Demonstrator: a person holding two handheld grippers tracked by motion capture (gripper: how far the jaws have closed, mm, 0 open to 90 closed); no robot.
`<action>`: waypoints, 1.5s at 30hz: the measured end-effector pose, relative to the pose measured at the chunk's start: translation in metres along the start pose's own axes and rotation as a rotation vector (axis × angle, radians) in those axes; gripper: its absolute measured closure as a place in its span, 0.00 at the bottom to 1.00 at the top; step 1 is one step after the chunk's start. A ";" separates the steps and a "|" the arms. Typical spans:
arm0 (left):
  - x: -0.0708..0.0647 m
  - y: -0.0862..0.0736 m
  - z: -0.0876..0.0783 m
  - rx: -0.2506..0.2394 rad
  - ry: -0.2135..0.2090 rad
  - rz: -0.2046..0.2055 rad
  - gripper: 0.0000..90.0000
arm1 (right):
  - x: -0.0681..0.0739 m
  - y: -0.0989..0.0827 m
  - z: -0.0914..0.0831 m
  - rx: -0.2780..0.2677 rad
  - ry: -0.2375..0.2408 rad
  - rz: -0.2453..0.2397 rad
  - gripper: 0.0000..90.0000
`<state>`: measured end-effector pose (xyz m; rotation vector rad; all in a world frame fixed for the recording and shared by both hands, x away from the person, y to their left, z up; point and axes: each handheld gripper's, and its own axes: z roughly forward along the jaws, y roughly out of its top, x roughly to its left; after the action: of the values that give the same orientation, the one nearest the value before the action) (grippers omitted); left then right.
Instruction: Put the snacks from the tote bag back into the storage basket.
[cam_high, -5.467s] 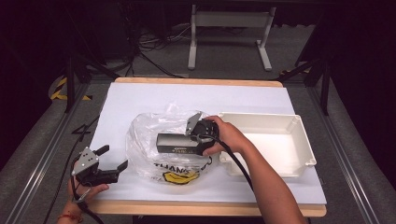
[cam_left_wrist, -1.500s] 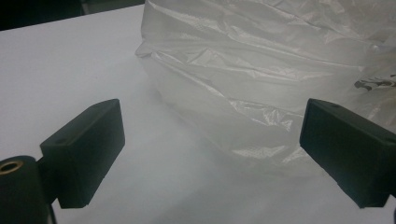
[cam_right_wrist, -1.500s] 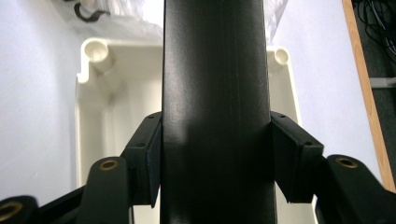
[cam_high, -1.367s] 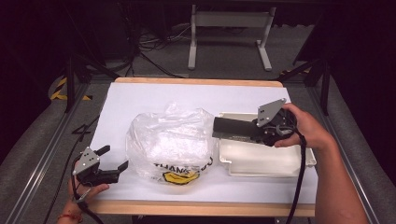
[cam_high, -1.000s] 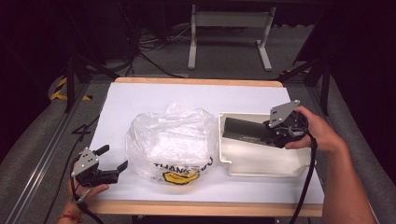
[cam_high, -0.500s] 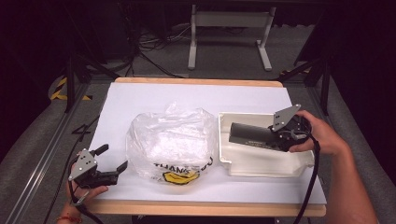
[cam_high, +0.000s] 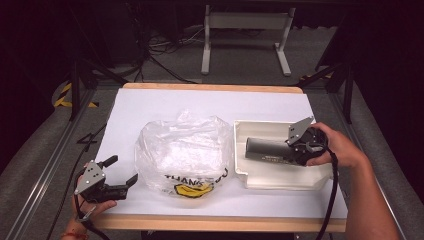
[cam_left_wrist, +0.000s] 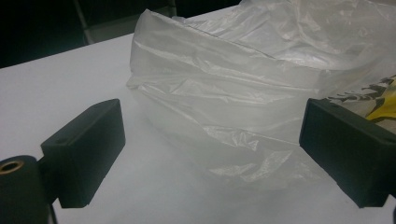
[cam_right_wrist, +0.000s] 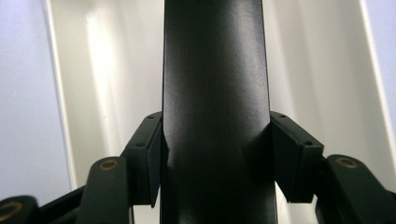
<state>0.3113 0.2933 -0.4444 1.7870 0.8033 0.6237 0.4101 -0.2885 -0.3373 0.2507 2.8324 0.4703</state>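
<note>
Black box (cam_high: 267, 149) clamped in right gripper (cam_high: 295, 150), over white tray (cam_high: 280, 178).

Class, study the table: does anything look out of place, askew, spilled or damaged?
Nothing stands out. The plastic bag is crumpled but seems intact, and nothing has spilled on the table. The right claw grips the black box over the white tray, which sits straight. The left claw is open beside the bag.

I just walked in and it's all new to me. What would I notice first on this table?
The crinkly clear plastic bag with a yellow print, mid-table. To its right, the right gripper holds a long black box over a white tray. The left gripper waits open at the near left corner.
</note>
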 end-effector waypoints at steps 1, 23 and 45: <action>0.000 0.000 0.000 -0.001 -0.001 0.001 0.09 | 0.000 0.000 0.001 0.002 0.007 0.000 0.48; -0.002 0.000 0.002 0.024 -0.013 0.007 0.09 | 0.000 -0.006 0.024 0.015 0.106 -0.040 0.48; -0.003 -0.002 0.004 0.024 -0.020 -0.001 0.09 | -0.003 -0.003 0.034 0.168 0.061 -0.038 0.44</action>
<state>0.3117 0.2891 -0.4472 1.8115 0.8008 0.5976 0.4222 -0.2819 -0.3688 0.2179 2.9335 0.2352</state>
